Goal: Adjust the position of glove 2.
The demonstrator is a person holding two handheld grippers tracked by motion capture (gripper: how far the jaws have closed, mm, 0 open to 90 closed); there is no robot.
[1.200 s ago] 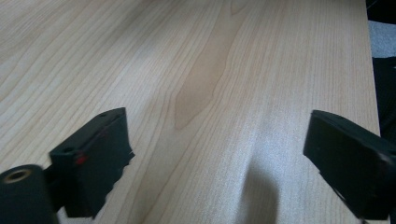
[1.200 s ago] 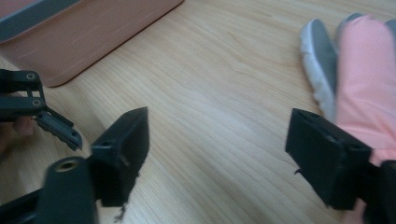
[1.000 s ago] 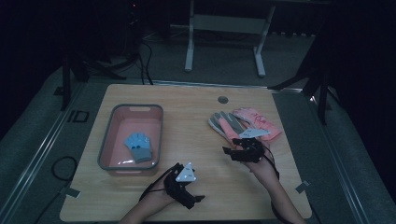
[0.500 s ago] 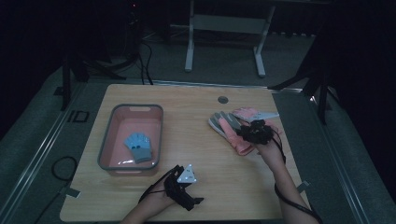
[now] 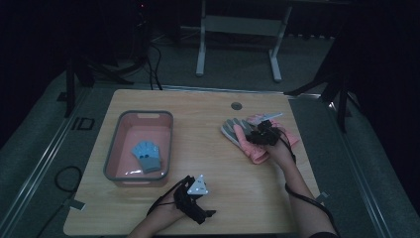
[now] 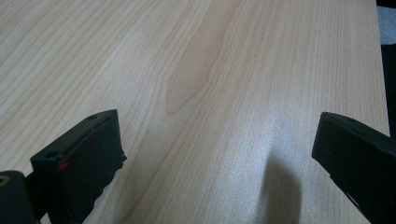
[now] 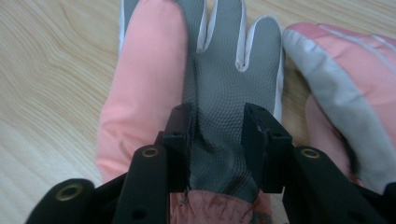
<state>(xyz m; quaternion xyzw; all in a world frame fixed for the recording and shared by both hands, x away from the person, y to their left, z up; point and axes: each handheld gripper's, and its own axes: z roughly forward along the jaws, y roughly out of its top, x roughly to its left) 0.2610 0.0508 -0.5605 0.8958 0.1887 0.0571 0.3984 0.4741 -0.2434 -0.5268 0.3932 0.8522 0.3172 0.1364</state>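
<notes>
A pink glove with a grey textured palm [image 7: 224, 60] lies palm up on the wooden table, fingers pointing away. My right gripper [image 7: 218, 116] is down on it, and its jaws, which have just been closing, pinch a raised fold of the grey palm fabric. From above, the right gripper [image 5: 262, 135] sits on this glove [image 5: 235, 131] at the table's right. A second pink and grey glove [image 7: 345, 70] lies right beside it. My left gripper [image 5: 204, 214] rests near the front edge, open [image 6: 217, 144] over bare wood.
A pink bin [image 5: 111, 153] stands at the left of the table with a light blue glove [image 5: 147, 154] inside. A small round hole [image 5: 236, 105] sits near the far edge. Dark floor, cables and a stand lie beyond the table.
My right gripper has moved away from the near side onto the pink and grey glove, and its jaws have narrowed around the palm fabric. The left gripper has stayed put.
</notes>
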